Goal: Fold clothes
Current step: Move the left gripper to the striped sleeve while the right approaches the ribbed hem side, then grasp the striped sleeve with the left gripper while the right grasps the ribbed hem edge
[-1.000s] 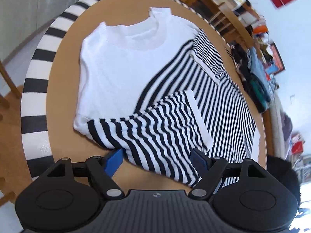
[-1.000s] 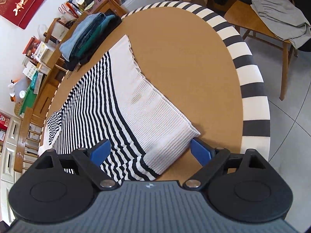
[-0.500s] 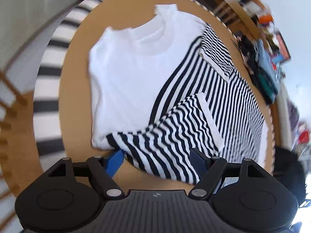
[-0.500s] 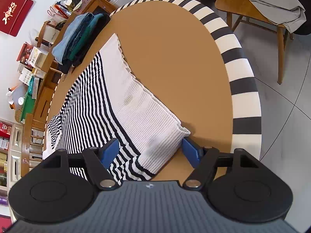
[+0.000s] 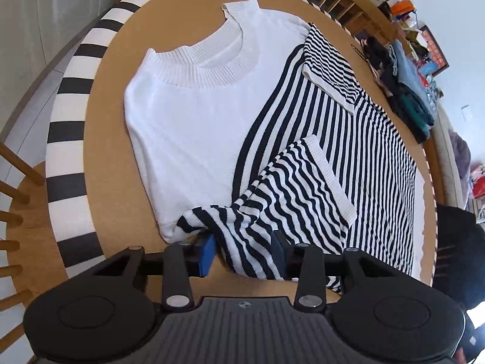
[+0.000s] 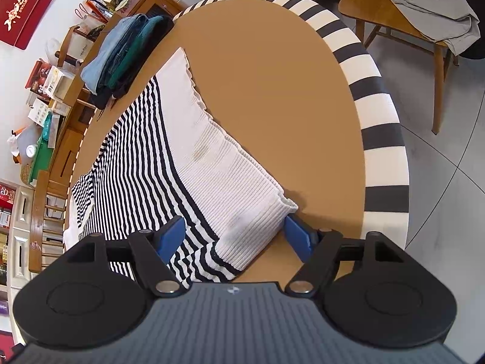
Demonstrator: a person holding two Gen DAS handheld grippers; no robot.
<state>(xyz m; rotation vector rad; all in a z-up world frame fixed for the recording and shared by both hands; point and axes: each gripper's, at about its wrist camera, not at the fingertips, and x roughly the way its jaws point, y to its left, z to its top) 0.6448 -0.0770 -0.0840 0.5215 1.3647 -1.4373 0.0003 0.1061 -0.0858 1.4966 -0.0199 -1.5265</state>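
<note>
Lying flat on the round brown desk (image 5: 103, 139), the white and black-striped sweater (image 5: 194, 127) has its collar toward 12 o'clock in the left wrist view. One striped sleeve (image 5: 291, 200) is folded over the body, its lower edge bunched at 6 o'clock. Left tongs (image 5: 244, 253): jaws partly closed, blue pads either side of that bunched sleeve fabric; firm clamping cannot be told. Right tongs (image 6: 235, 235): jaws apart, straddling the ribbed white hem (image 6: 230, 182) at the sweater's corner, right pad touching the hem's edge. Desk rim is banded black and white. Folded clothes stack (image 6: 121, 51) sits at 10 o'clock in the right view; grey garment (image 6: 430, 6) on a wooden chair at 1 o'clock.
</note>
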